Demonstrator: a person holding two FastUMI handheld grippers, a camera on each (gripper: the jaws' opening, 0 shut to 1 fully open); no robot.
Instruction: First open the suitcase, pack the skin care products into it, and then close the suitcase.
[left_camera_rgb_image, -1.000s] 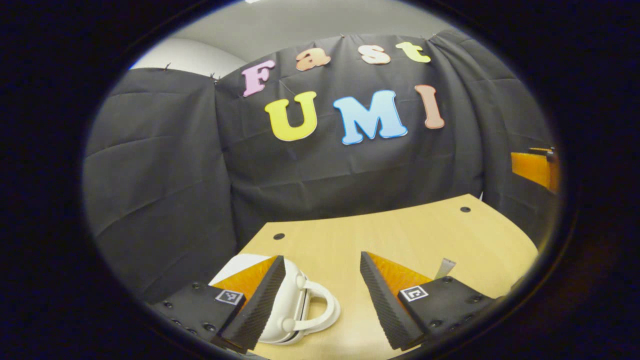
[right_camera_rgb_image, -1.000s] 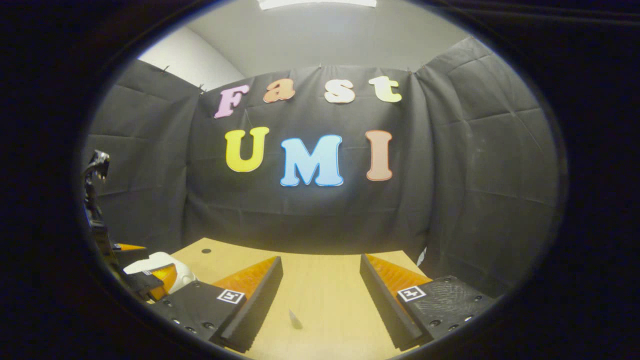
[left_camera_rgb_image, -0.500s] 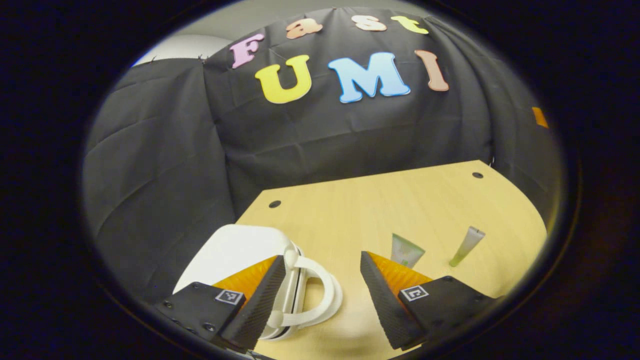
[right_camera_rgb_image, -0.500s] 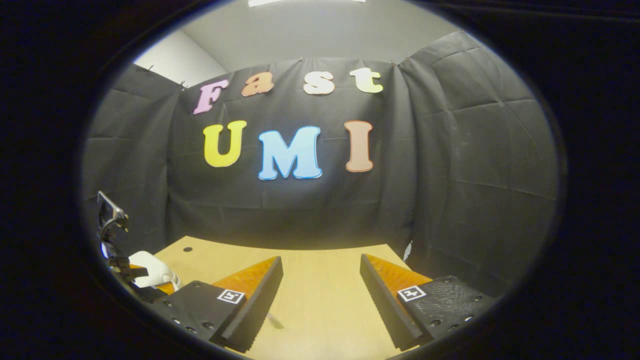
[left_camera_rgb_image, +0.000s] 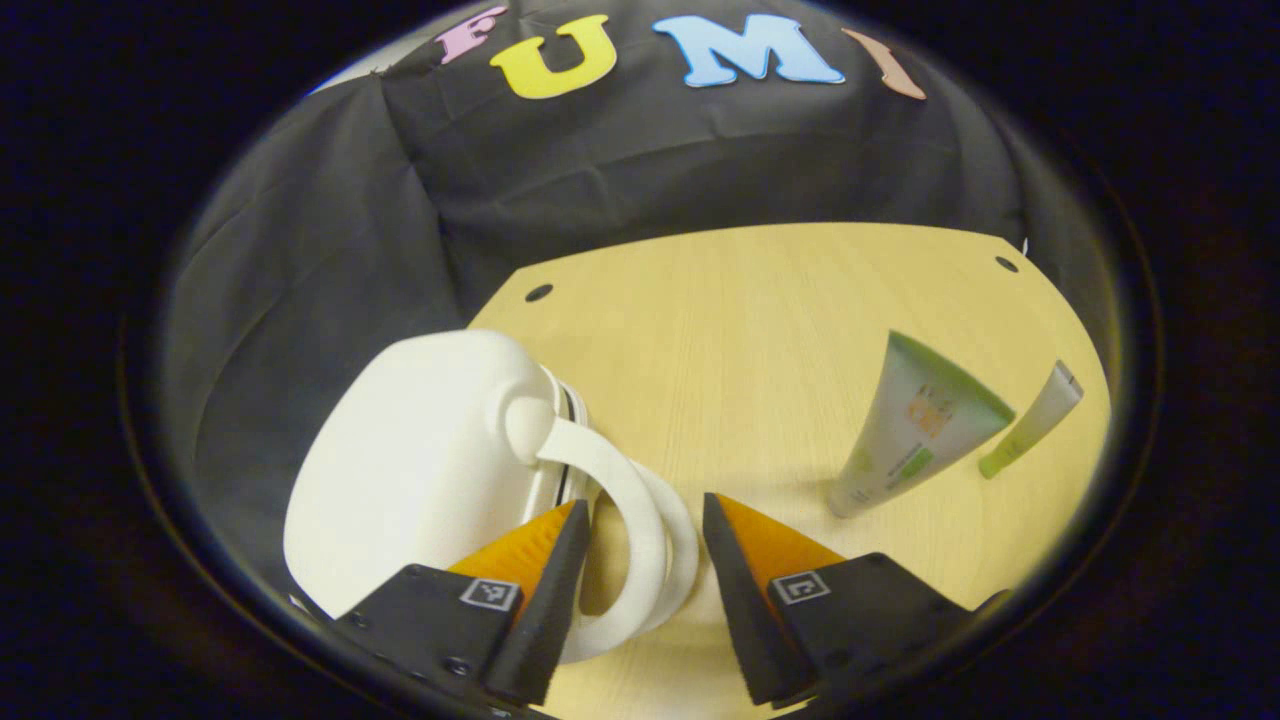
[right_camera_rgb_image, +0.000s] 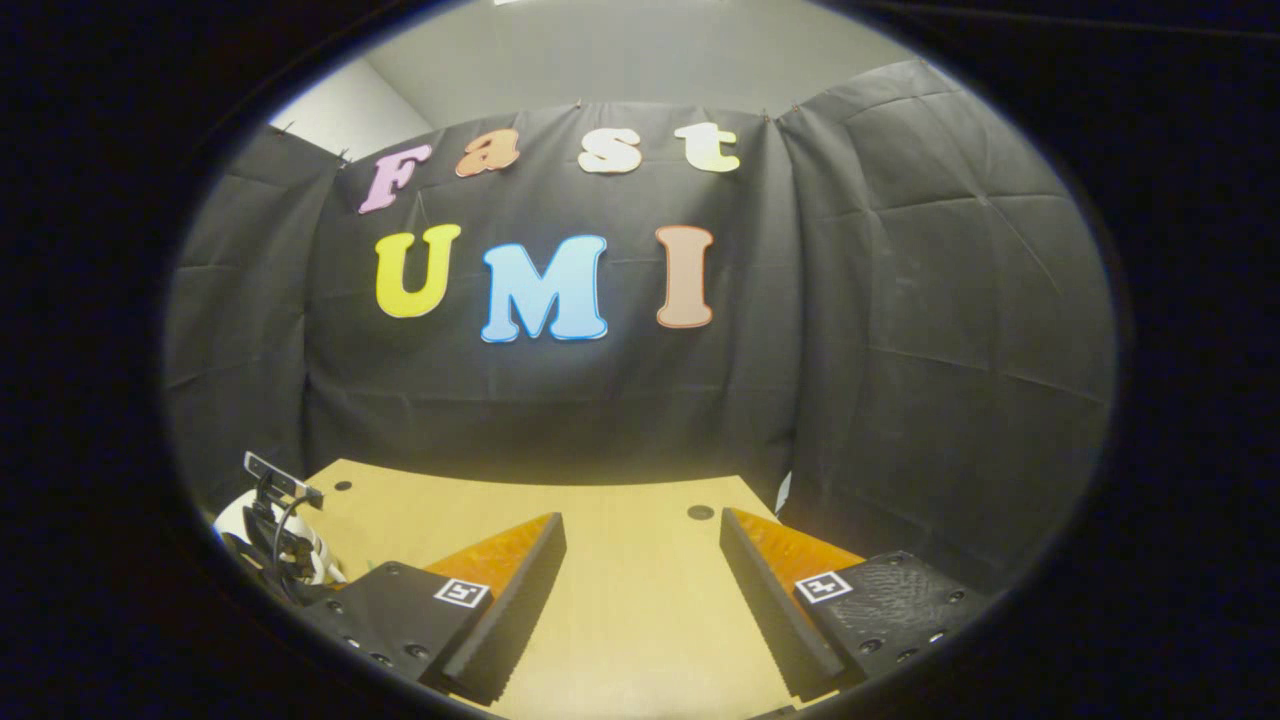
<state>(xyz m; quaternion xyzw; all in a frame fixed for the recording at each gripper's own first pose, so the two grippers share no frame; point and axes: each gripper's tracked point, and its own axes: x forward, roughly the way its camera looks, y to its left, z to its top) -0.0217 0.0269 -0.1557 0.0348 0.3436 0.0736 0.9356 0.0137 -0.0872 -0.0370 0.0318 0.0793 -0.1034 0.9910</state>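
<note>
Fingers spread over a pale wood tabletop.
Left gripper (left_camera_rgb_image: 635, 590) straddles the white suitcase's (left_camera_rgb_image: 420, 455) handle (left_camera_rgb_image: 640, 530) without gripping; two tubes (left_camera_rgb_image: 915, 425) lie right, labels illegible. Right gripper (right_camera_rgb_image: 640, 595) gapes, empty; black cloth wall (right_camera_rgb_image: 900, 330) beyond.

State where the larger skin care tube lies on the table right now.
In the left gripper view, the larger tube lies on the wooden table at right, beside the thin tube and across from the white suitcase.
</note>
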